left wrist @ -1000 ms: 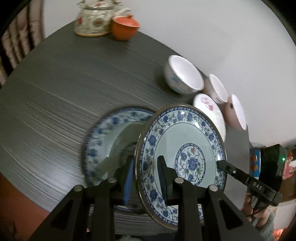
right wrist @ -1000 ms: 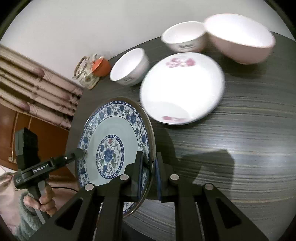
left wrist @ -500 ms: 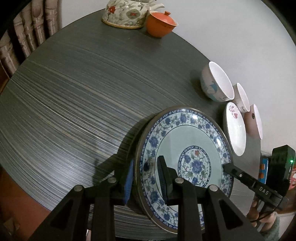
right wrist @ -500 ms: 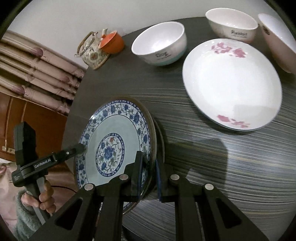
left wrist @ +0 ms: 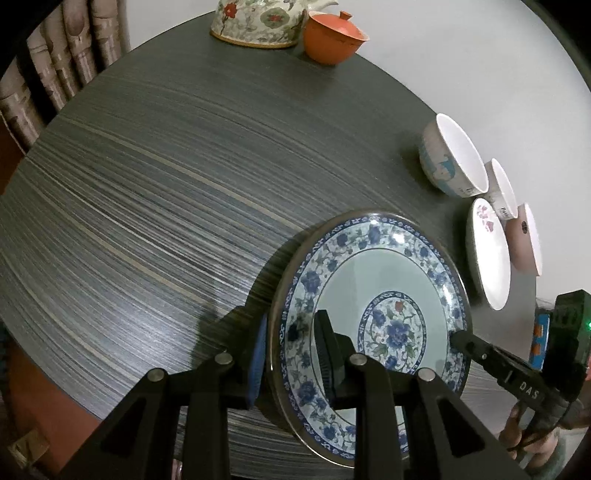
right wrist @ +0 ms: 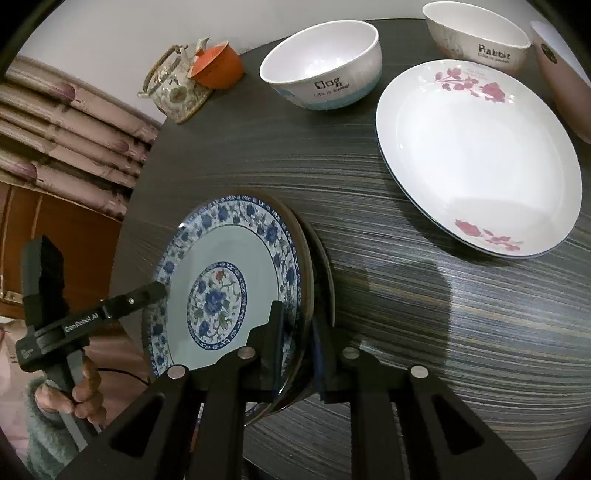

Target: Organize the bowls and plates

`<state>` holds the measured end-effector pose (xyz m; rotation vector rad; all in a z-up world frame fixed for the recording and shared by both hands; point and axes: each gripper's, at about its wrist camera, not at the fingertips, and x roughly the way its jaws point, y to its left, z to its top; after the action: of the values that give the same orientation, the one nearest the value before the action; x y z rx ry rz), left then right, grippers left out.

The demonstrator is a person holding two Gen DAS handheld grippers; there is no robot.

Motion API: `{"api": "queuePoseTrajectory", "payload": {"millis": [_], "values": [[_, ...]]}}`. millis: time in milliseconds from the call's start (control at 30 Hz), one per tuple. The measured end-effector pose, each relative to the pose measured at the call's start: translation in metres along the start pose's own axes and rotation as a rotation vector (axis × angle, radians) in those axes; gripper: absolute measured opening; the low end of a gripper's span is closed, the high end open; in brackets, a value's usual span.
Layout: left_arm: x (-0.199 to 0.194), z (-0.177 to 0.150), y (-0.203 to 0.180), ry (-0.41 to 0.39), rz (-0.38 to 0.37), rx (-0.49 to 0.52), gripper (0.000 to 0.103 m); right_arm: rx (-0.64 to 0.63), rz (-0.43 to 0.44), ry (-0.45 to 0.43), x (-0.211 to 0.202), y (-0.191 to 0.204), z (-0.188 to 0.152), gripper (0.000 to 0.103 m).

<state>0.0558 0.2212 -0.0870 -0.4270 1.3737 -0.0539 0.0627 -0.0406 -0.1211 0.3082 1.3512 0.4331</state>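
A blue-and-white floral plate (left wrist: 384, 295) (right wrist: 236, 273) lies low at the near edge of the dark round table (left wrist: 155, 192), on top of a second plate whose rim (right wrist: 327, 266) shows beneath it. My left gripper (left wrist: 291, 343) is shut on its rim from one side. My right gripper (right wrist: 297, 332) is shut on the opposite rim. A white plate with pink flowers (right wrist: 476, 155) (left wrist: 487, 251) lies further in. A "Dog" bowl (right wrist: 325, 70) (left wrist: 452, 158), a "Rabbit" bowl (right wrist: 476, 37) and a pink bowl (right wrist: 561, 74) stand behind it.
A floral teapot (left wrist: 258, 20) (right wrist: 177, 88) and an orange lidded cup (left wrist: 332, 37) (right wrist: 218, 66) stand at the table's far edge by the white wall. Padded chair backs (right wrist: 66, 129) are beyond the table edge.
Both grippers have lowered the blue plate onto the second blue plate, which is now almost fully covered. The bowls and the pink-flowered plate stayed in place.
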Motion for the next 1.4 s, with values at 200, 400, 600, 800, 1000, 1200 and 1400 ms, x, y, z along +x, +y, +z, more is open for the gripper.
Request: {"api": "queuePoseTrajectory", "payload": {"millis": [200, 400, 600, 800, 1000, 1200, 1400], "values": [[0.005, 0.001, -0.005, -0.001, 0.021, -0.001, 0.025, -0.037, -0.049, 0.017, 0.006, 0.011, -0.001, 0.021], [0.004, -0.001, -0.005, -0.020, 0.042, 0.003, 0.027, -0.077, -0.069, 0.023, 0.008, 0.021, 0.000, 0.036], [0.003, 0.000, -0.006, -0.027, 0.037, -0.004, 0.028, -0.135, -0.116, 0.037, 0.013, 0.038, -0.001, 0.052], [-0.008, -0.001, -0.008, -0.063, 0.024, -0.003, 0.028, -0.181, -0.171, 0.036, 0.014, 0.049, -0.001, 0.063], [-0.023, -0.007, -0.031, -0.153, 0.027, 0.047, 0.035, -0.174, -0.162, -0.014, 0.004, 0.045, -0.001, 0.063], [-0.022, -0.017, -0.066, -0.207, 0.037, 0.101, 0.035, -0.122, -0.138, -0.077, -0.016, 0.020, -0.011, 0.063], [-0.010, -0.030, -0.099, -0.257, 0.068, 0.131, 0.039, -0.093, -0.181, -0.177, -0.044, -0.006, -0.020, 0.063]]}}
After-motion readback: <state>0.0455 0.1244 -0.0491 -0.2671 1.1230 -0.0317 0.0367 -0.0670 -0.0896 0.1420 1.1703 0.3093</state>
